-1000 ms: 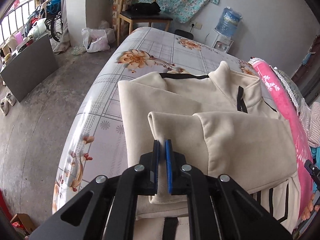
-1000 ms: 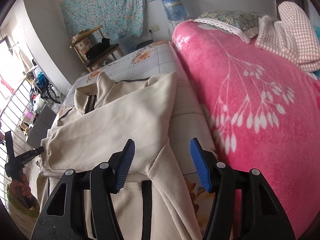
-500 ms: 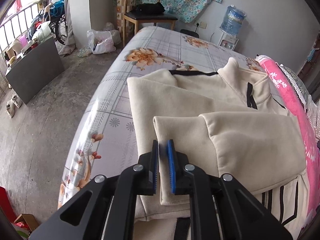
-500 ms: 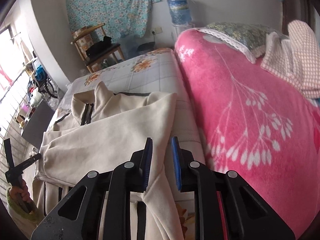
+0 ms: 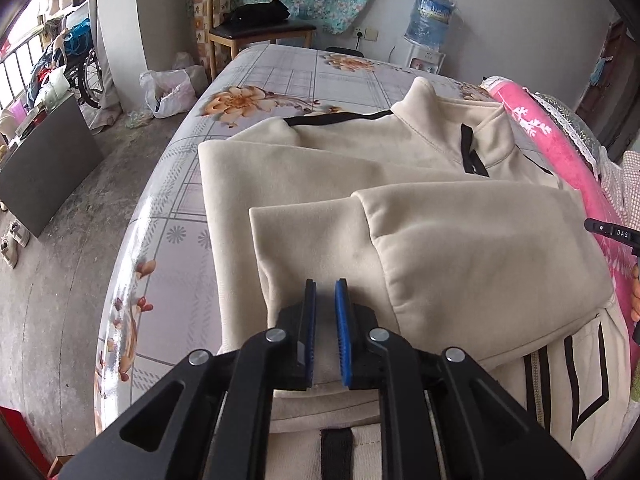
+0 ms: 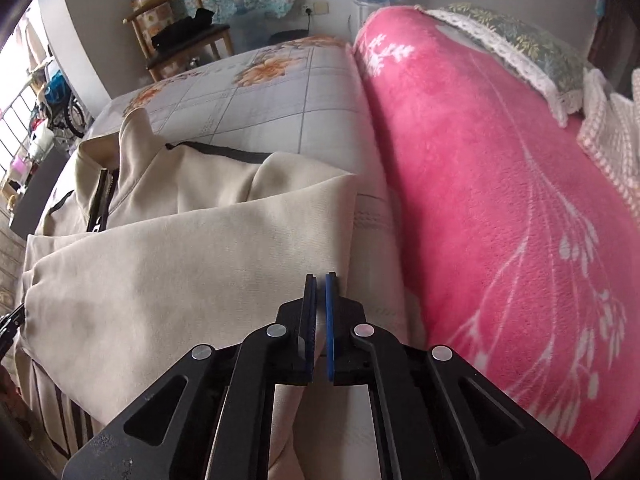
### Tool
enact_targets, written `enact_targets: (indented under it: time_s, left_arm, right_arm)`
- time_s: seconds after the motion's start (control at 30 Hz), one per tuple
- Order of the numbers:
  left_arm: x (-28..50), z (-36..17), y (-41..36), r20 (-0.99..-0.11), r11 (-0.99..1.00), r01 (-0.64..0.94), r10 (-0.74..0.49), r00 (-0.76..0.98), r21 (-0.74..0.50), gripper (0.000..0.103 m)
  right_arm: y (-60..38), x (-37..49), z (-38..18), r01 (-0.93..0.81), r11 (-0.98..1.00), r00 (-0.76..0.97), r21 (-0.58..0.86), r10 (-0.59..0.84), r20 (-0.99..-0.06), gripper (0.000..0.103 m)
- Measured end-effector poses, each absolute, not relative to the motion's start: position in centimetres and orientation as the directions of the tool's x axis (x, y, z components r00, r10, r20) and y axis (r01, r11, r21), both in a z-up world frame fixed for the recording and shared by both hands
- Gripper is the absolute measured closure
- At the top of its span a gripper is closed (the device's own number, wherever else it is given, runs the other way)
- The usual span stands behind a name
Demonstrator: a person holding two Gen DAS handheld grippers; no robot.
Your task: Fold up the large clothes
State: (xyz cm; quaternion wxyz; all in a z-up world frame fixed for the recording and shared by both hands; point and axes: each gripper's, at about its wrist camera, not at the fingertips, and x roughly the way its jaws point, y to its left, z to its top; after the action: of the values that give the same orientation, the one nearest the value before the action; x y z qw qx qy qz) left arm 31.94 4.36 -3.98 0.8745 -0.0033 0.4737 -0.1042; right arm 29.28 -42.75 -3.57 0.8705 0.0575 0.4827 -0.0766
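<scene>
A cream jacket (image 5: pixel 360 168) with black trim lies flat on the bed, collar at the far end. One sleeve (image 5: pixel 460 248) is folded across its body. My left gripper (image 5: pixel 325 292) hovers over that sleeve's cuff with its blue pads nearly together. The cloth lies flat beneath them and I see nothing pinched. In the right wrist view the jacket (image 6: pixel 180 272) fills the left half. My right gripper (image 6: pixel 319 284) is at its right-hand edge with the jaws closing. A fold of the cream cloth rises between the pads.
The bed sheet (image 5: pixel 280 80) is grey with orange flowers. A rolled pink blanket (image 6: pixel 500 200) and a pillow (image 6: pixel 520 40) lie along the jacket's right side. The bare floor (image 5: pixel 60 280) drops off on the left. A wooden chair (image 5: pixel 256 28) and a water dispenser (image 5: pixel 428 20) stand beyond the bed.
My right gripper's jaws went from wide apart to nearly together as it moved in onto the jacket's right edge. My left gripper shifted slightly over the sleeve and stayed shut.
</scene>
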Motion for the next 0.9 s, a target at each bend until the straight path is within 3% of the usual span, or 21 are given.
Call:
enact_targets:
  time_s: [0.07, 0.13, 0.2, 0.27, 0.33, 0.43, 0.5, 0.57, 0.7, 0.9]
  left_arm:
    - [31.8, -3.6, 4.5, -0.818, 0.976, 0.185, -0.198, 0.539, -0.114, 0.092]
    - [31.9, -3.4, 4.5, -0.818, 0.976, 0.191, -0.191, 0.542, -0.101, 0.092]
    - [32.1, -3.6, 4.5, -0.824, 0.978, 0.187, -0.183, 0.536, -0.095, 0.092]
    - [32.2, -3.9, 4.4, -0.827, 0.978, 0.184, -0.181, 0.533, -0.095, 0.092]
    - [32.4, -4.1, 4.2, -0.827, 0.979, 0.185, -0.176, 0.535, -0.088, 0.092]
    - [32.5, -4.2, 3.9, -0.826, 0.979, 0.188, -0.171, 0.537, -0.081, 0.092]
    - [32.6, -4.2, 3.8, -0.825, 0.979, 0.185, -0.17, 0.54, -0.08, 0.092]
    - [32.6, -4.2, 3.7, -0.823, 0.98, 0.183, -0.168, 0.542, -0.08, 0.092]
    - [32.5, -4.2, 3.7, -0.822, 0.978, 0.184, -0.182, 0.539, -0.096, 0.092]
    - [32.2, -4.4, 3.3, -0.822, 0.975, 0.201, -0.186, 0.539, -0.089, 0.092]
  right_arm:
    - [-42.3, 28.1, -2.3, 0.19, 0.982, 0.538, -0.005, -0.108, -0.836, 0.094]
    - [-41.9, 26.0, -1.0, 0.138, 0.986, 0.572, 0.089, -0.006, -0.82, 0.091]
    - [-40.6, 23.5, -0.2, 0.062, 0.995, 0.584, 0.078, 0.027, -0.812, 0.063]
    - [-38.5, 21.3, 0.0, -0.037, 0.999, 0.578, 0.01, 0.029, -0.816, 0.047]
    - [-36.6, 19.5, -0.9, -0.122, 0.99, 0.552, -0.077, 0.003, -0.834, 0.04]
    - [-34.8, 18.2, -3.7, -0.172, 0.954, 0.497, -0.247, -0.133, -0.858, 0.041]
    - [-35.1, 18.0, -4.8, -0.149, 0.941, 0.498, -0.305, -0.196, -0.845, 0.06]
    - [-36.5, 17.8, -4.1, -0.074, 0.966, 0.509, -0.246, -0.176, -0.843, 0.076]
    - [-38.8, 17.2, -3.1, 0.05, 0.992, 0.544, -0.116, -0.124, -0.83, 0.08]
    - [-40.0, 16.3, -4.1, 0.143, 0.988, 0.559, -0.065, -0.135, -0.818, 0.08]
